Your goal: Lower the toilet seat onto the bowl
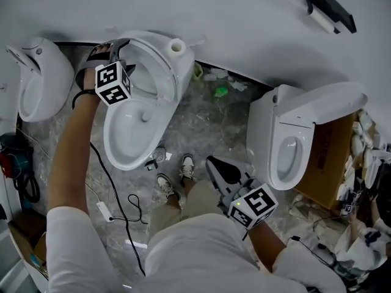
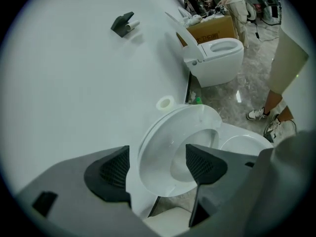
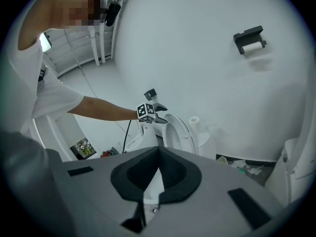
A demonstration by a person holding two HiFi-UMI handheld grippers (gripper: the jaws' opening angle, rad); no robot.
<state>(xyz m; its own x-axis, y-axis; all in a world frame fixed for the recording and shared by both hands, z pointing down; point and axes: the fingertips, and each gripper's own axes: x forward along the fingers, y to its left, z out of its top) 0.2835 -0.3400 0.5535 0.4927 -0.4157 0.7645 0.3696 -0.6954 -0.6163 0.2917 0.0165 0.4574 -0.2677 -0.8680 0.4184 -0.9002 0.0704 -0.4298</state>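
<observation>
**Seat up, left jaws at its top rim**

The toilet seat (image 1: pixel 160 66) stands tilted up toward the far wall, above the open bowl (image 1: pixel 131 133), left of centre. The left gripper (image 1: pixel 116 50) is at the seat's upper rim, jaws wide apart with the rim showing between them (whether they touch it is unclear). The right gripper (image 3: pixel 157 169) is held near the person's waist, jaws pressed together on nothing. A second toilet (image 1: pixel 293 145) sits to the right, with a paper holder (image 1: pixel 330 8) on the wall beyond.

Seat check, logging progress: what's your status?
Left gripper open, jaws straddling the raised seat at its edge. Right gripper shut, empty, held away. Nothing on the bowl rim.
</observation>
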